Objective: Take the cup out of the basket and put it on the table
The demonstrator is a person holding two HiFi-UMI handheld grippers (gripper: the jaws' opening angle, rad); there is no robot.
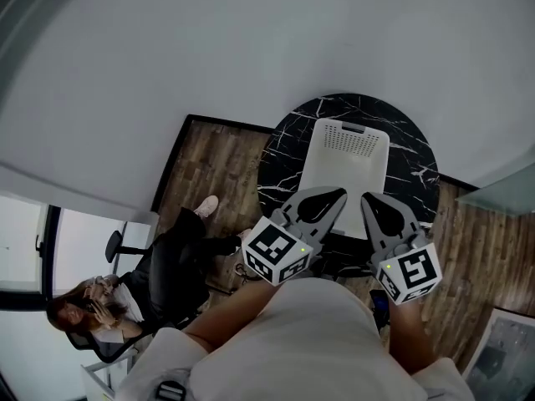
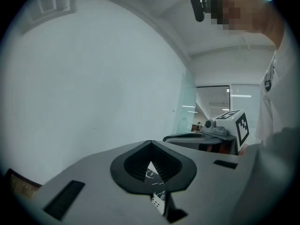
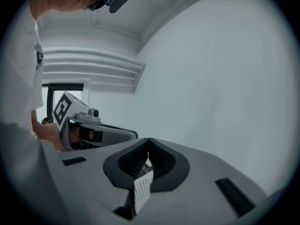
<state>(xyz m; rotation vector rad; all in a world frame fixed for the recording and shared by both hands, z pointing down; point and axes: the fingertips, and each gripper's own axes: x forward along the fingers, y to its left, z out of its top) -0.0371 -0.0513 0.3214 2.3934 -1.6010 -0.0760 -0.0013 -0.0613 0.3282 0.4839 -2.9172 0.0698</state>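
**Zero cups in sight, two grippers closed**

The cup shows in no view. In the head view the white basket (image 1: 344, 174) stands on the round marble table (image 1: 414, 144), and no cup is visible in it. The left gripper (image 1: 333, 195) and the right gripper (image 1: 373, 199) hover over its near edge, probably only waiting. The gripper views show both pairs of jaws together, gripping nothing.

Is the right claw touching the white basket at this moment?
Apart. The right gripper view shows the right claw shut and empty against bare wall, with the basket only glimpsed beyond through the slot behind its tips.
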